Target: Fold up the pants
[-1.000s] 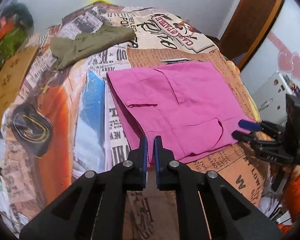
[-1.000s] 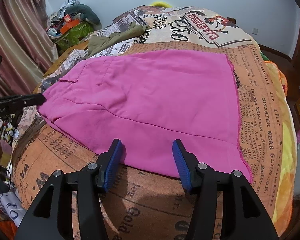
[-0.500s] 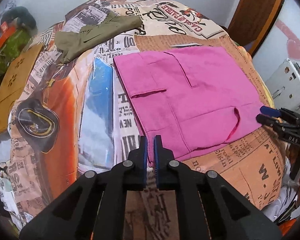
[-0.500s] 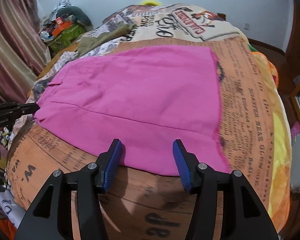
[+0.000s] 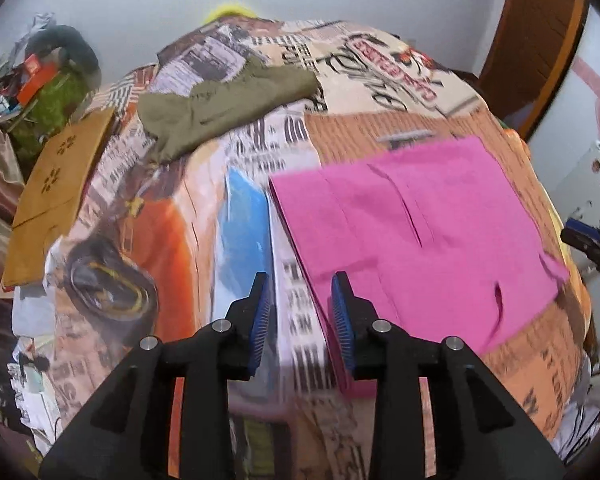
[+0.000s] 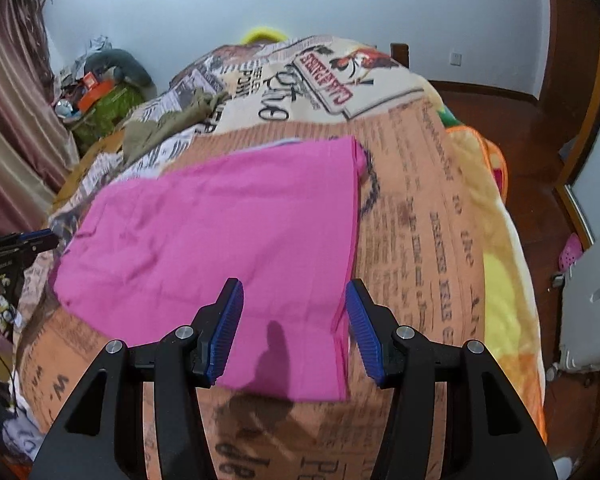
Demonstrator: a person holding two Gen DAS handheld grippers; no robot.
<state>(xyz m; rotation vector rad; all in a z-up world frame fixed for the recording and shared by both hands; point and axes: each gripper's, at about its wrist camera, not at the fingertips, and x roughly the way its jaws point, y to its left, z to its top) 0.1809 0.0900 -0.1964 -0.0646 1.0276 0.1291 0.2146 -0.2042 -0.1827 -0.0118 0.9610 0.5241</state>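
Observation:
Folded pink pants (image 5: 420,240) lie flat on the newspaper-print bedspread (image 5: 300,148). My left gripper (image 5: 302,320) hovers at their near left edge with its jaws opening. Only bedspread shows between the pads, and the pink edge runs just behind the right fingertip (image 5: 342,312). In the right wrist view the pants (image 6: 228,240) spread ahead, their near right corner below my right gripper (image 6: 296,332), which is open and holds nothing. Each gripper shows in the other's view: the right gripper (image 5: 592,246) at the right edge, the left gripper (image 6: 20,242) at the left edge.
An olive garment (image 5: 228,108) lies crumpled farther back on the bed. A brown board (image 5: 56,188) and a cluttered pile (image 5: 52,92) sit at the left. A wooden door (image 5: 540,40) and a white appliance (image 5: 592,176) stand right. Wood floor (image 6: 540,140) borders the bed.
The left gripper's jaws have parted and let go of the pants' near edge, and it has shifted left. The right gripper, still open, has moved toward the pants' right corner.

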